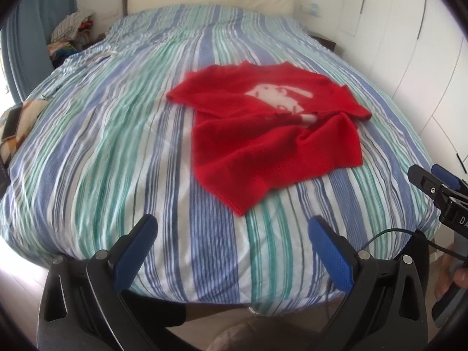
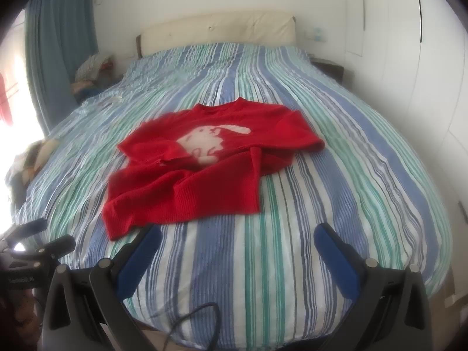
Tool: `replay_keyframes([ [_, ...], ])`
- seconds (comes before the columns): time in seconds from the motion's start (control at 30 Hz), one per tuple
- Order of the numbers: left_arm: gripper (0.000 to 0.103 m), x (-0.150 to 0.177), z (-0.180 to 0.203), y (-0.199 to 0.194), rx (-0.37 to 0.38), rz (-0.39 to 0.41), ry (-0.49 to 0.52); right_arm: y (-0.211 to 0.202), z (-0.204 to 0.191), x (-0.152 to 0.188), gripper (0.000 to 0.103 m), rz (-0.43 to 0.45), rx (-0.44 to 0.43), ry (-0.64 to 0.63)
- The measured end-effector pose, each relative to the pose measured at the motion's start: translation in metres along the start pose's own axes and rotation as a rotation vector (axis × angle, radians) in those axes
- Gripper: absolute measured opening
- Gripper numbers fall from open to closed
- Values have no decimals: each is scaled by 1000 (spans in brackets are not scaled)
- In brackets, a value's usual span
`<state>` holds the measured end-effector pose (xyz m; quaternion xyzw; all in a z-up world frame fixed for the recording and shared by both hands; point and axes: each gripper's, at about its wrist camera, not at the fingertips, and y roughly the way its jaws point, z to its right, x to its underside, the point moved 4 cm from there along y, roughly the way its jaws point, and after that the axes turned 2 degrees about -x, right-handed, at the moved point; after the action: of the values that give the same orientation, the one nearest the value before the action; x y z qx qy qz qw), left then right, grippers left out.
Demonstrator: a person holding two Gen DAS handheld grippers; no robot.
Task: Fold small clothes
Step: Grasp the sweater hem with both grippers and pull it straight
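A small red sweater [image 1: 272, 134] with a pale rabbit print lies rumpled on the striped bed cover [image 1: 117, 158], its lower half bunched over the chest. The right wrist view has the same sweater [image 2: 204, 169] ahead and slightly left. My left gripper [image 1: 232, 225] hangs open over the near edge of the bed, short of the sweater's hem, nothing between its blue pads. My right gripper [image 2: 238, 234] is open too, just short of the hem. The right gripper [image 1: 433, 181] pokes in at the right edge of the left wrist view. The left gripper [image 2: 44, 234] shows at the lower left of the right wrist view.
The cream headboard [image 2: 216, 29] stands at the far end. White wardrobe doors [image 2: 409, 73] line the right side. A blue curtain [image 2: 58, 44] and a pile of clothes [image 1: 73, 32] sit at the far left. A black cable [image 2: 193, 318] trails over the near bed edge.
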<state>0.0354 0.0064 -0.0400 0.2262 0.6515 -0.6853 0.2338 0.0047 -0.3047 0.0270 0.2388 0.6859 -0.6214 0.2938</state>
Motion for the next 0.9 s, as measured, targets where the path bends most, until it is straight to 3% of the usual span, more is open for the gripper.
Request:
replay_keyframes([
  [0.27, 102, 1, -20, 12, -34, -19, -53, 1, 3, 0, 103, -3, 9, -10],
  [0.43, 102, 6, -47, 50, -54, -95, -123, 5, 26, -7, 103, 37, 30, -52],
  [0.53, 102, 8, -52, 79, -18, -149, -133, 35, 43, -5, 103, -11, 29, -88],
  [0.63, 102, 7, -44, 104, 111, -195, -159, 76, 52, -4, 102, -75, -125, -38],
  [0.7, 101, 1, -33, 112, 132, -170, -142, 102, 55, -10, 96, -95, -240, 25],
  [0.77, 96, -6, -23, 116, 137, -145, -117, 130, 52, -18, 93, -124, -301, 49],
  [0.83, 68, -12, -15, 120, 154, -133, -109, 155, 50, -23, 82, -150, -356, 68],
  [0.87, 41, -14, -13, 123, 143, -142, -100, 167, 49, -23, 63, -174, -405, 95],
  [0.9, 12, -15, -12, 125, 137, -155, -95, 178, 50, -21, 31, -207, -448, 129],
])
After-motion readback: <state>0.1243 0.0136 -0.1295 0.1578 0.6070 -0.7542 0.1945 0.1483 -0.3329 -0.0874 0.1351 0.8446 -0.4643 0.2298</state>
